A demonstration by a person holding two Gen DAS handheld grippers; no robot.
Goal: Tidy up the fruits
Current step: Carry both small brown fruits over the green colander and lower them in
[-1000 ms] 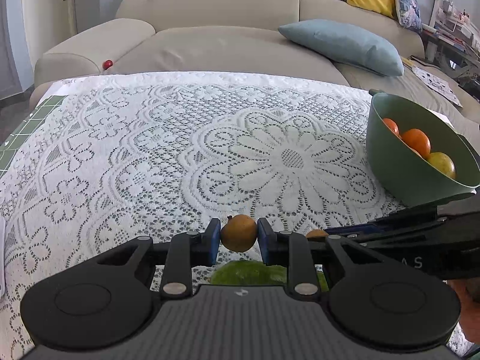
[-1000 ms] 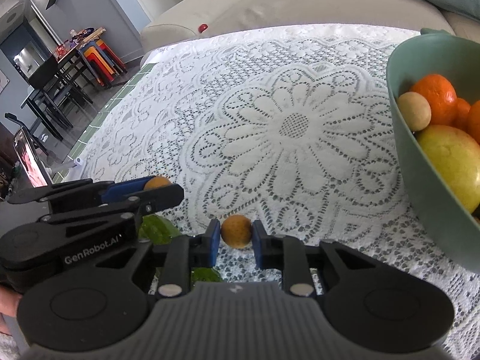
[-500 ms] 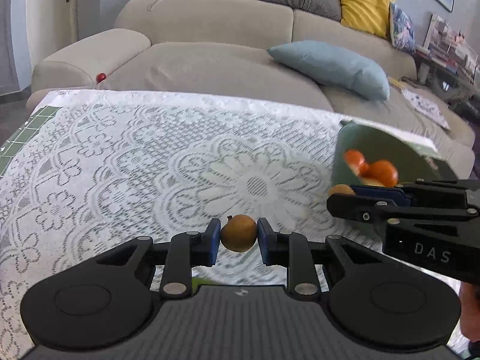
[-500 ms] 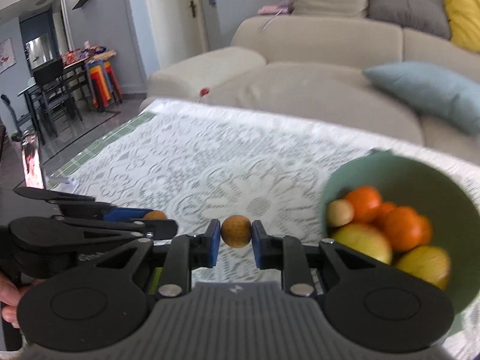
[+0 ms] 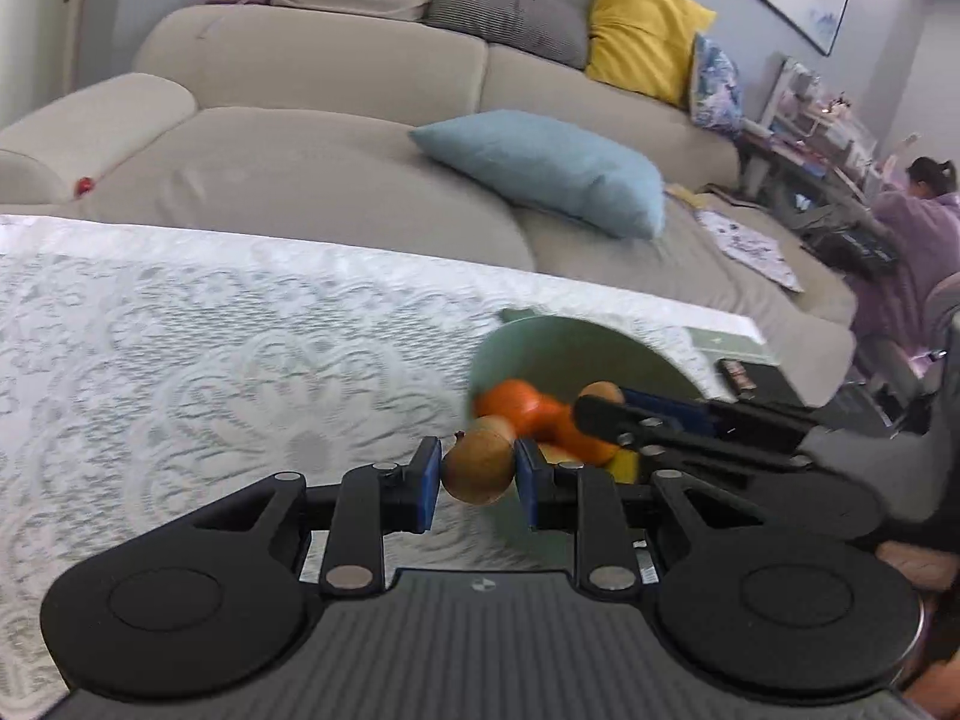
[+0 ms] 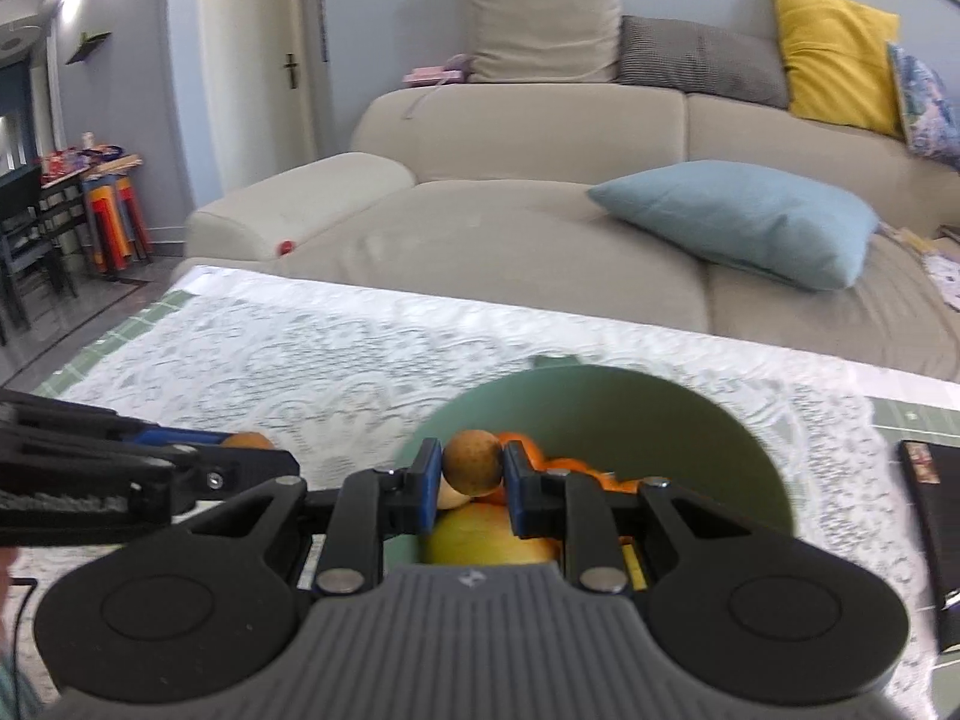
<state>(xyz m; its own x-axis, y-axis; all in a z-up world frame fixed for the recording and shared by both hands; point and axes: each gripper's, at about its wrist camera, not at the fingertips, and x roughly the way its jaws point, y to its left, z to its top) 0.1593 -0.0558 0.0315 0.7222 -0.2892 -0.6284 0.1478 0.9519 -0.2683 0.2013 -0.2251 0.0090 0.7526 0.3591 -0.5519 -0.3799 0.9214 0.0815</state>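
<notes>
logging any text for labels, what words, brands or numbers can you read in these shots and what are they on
No readable text in either current view.
Left tool: only a small round emblem on its grey body, no letters.
Right tool: a small logo mark on its body, too blurred to read.
Dark flat object at the table's right edge: a small printed patch, too blurred to read.
Papers on the sofa: print too small to read.

Bare lace tablecloth (image 5: 180, 360) left of bowl (image 6: 690, 420)
</notes>
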